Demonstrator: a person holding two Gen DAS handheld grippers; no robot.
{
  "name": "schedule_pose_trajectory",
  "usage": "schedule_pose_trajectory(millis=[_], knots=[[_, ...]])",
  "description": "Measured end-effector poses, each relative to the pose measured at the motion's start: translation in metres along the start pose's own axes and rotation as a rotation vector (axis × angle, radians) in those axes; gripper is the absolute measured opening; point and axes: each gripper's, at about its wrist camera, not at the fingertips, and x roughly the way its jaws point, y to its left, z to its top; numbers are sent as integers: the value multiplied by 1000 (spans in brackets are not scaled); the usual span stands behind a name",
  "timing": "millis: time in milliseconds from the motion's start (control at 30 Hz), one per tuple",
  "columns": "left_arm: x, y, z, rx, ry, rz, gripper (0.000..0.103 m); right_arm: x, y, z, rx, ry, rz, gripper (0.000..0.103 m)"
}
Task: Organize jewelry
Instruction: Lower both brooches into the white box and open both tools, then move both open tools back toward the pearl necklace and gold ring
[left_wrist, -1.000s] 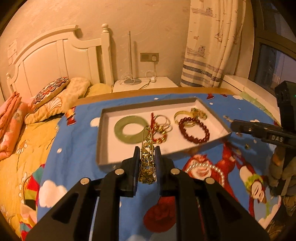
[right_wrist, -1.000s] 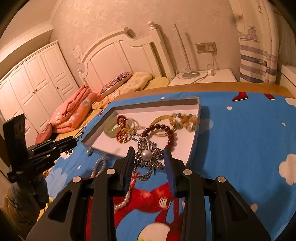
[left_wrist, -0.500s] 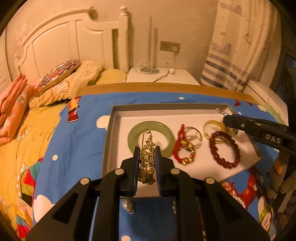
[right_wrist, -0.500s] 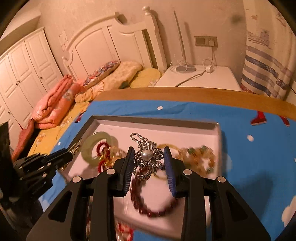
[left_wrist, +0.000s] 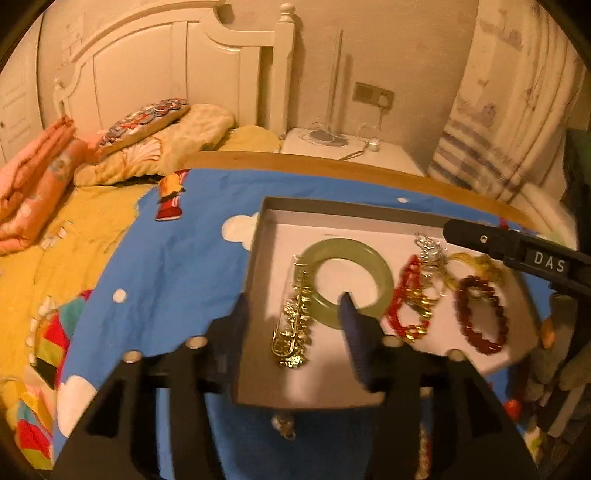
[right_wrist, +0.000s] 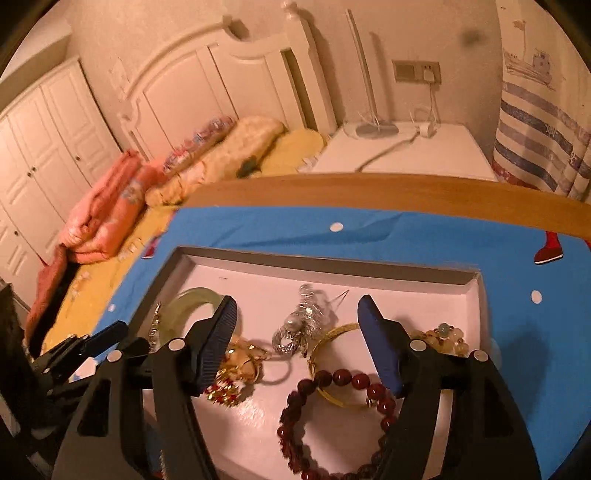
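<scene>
A shallow white tray (left_wrist: 258, 236) lies on the blue cartoon cloth. My left gripper (left_wrist: 293, 299) hangs over its near left part with its jaws opening. The gold brooch (left_wrist: 293, 321) lies loose between them, leaning on the green jade bangle (left_wrist: 354, 273). My right gripper (right_wrist: 295, 301) is over the tray's (right_wrist: 332, 263) middle, jaws also opening. The silver pearl brooch (right_wrist: 301, 325) rests free on the tray floor between its fingers. Around it lie a gold bangle (right_wrist: 334, 332), a dark red bead bracelet (right_wrist: 332, 380), a red-and-gold bracelet (right_wrist: 236, 373) and a pale bead bracelet (right_wrist: 443, 336).
A small trinket (left_wrist: 284, 424) lies on the cloth just in front of the tray. A wooden table edge (right_wrist: 369, 188) borders the cloth at the back. Beyond it are a bed with pillows (left_wrist: 155, 129), a white nightstand (right_wrist: 406, 147) and a striped curtain (left_wrist: 487, 147).
Both grippers moved in over the tray and went from shut to open. The gold brooch dropped from the left one and the silver brooch from the right one onto the tray.
</scene>
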Motion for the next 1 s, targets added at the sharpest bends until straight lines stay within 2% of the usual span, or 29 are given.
schedule_pose_trajectory(millis=[33,67,133,167,267,367,600,867,1000], knots=[[-4,0,-3,4,-6,-8,54,-4,0,-2,-6,-7,4,66],[-8,-1,-5,14,-14,-2,64,-11,0,-5,-17,-19,7,66],[-23,-3,-12,34,-68,78,88,-23,-2,-13,-24,-34,17,66],[-32,-2,-16,34,-106,81,90,-29,-3,-16,-21,-42,25,66],[-49,3,-23,18,-120,57,91,-47,-3,-29,-26,-60,42,66],[-62,13,-34,-9,-122,63,93,-62,0,-44,-55,-67,57,66],[-81,39,-76,-80,-63,64,94,-84,-4,-85,-68,-31,54,66],[-83,51,-102,-77,-23,40,98,-97,-2,-112,-118,-8,0,70],[-77,60,-103,-134,-2,-8,98,-95,9,-127,-171,28,8,70]])
